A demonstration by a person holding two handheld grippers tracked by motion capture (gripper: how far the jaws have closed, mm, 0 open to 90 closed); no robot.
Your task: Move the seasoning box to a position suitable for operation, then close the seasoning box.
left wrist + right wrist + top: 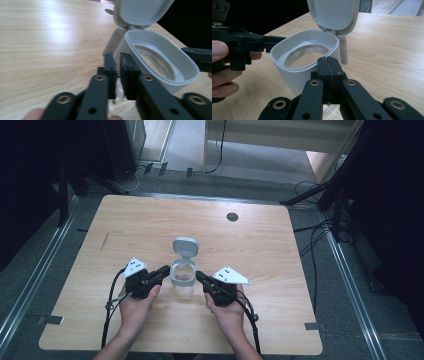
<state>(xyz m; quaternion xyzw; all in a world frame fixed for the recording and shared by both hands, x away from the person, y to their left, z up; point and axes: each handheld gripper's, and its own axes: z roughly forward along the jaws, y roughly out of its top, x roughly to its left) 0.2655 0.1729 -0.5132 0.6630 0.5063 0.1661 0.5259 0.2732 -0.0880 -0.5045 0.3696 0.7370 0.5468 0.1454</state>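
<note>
A clear jar with a pale grey collar (183, 276) stands near the middle of the wooden table (150, 220), its hinged lid (185, 246) flipped up and back. My left gripper (165, 269) points at the collar's left side, tips close against it. My right gripper (198, 275) points at its right side. In the left gripper view the jaws (118, 65) stand together with only a thin slit, beside the collar wall (122, 47) under the lid (142, 10). In the right gripper view the pads (329, 65) press flat together in front of the collar (287, 70).
A dark round grommet (232, 216) sits in the table's far half. Cables and stand legs (320, 195) lie on the floor beyond the right edge. The person's hands (134, 302) rest near the front edge. Bare wood surrounds the jar.
</note>
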